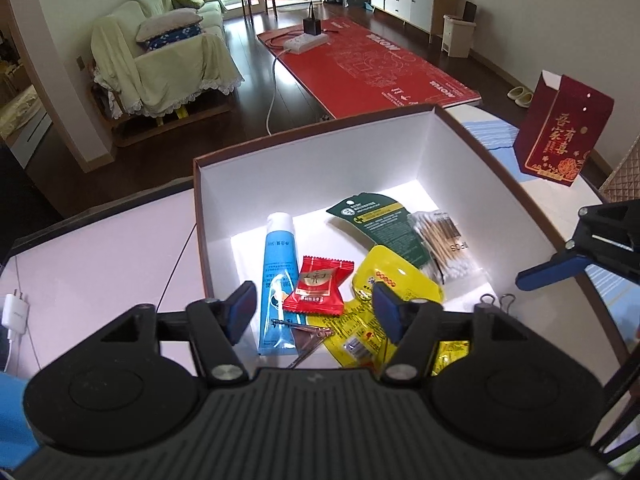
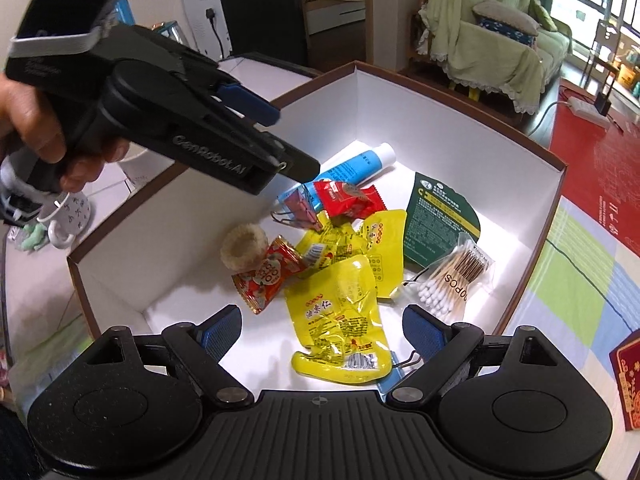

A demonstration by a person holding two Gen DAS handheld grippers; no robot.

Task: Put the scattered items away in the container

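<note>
Box sitting mid-frame in both views, white inside, already holding the lot: blue tube, red sachet, yellow packets, green card, cotton swabs. Left tongs hovering over the near wall, spread wide, gripping nothing. Right tongs poised above the box too, likewise spread and empty. Lying straight ahead of the right tongs, lower centre of frame: the nearest yellow packet, long axis running away from the camera. Looking nearly done, judging by the bare surface at left, though a red envelope standing upper right, nearer the right hand.
</note>
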